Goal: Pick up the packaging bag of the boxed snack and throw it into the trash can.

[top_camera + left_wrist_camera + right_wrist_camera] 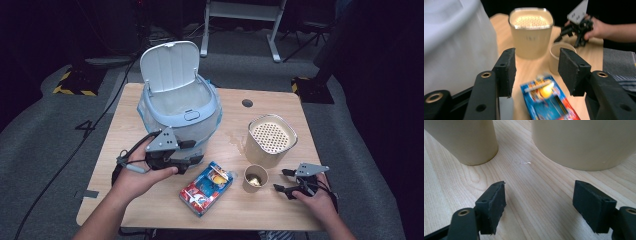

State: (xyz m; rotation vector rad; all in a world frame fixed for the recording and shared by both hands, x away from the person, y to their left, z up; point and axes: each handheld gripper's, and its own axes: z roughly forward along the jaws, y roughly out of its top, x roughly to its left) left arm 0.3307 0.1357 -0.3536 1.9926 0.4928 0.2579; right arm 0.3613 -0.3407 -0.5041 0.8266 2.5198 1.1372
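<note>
Near bench's front edge, snack packet (207,188) lay ungrasped; left tool (192,152) hovered above it, jaws apart, empty. White bin (177,107) stood lid-open, packet not yet in. Right tool (281,180) idle, half-open, empty, beside paper cup (255,178).

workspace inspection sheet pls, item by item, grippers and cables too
surface: light wooden table, small wet patch by the bin
job's things: flat blue and red snack packet, lying near the front edge
clutter: white lidded plastic bin, lid up; beige perforated-top canister; small tan paper cup
grippers: left gripper open above the packet, nothing held; right gripper open, empty, low over the table
cables: black cable across the floor at left
surroundings: grey carpet, white frame legs behind
</note>
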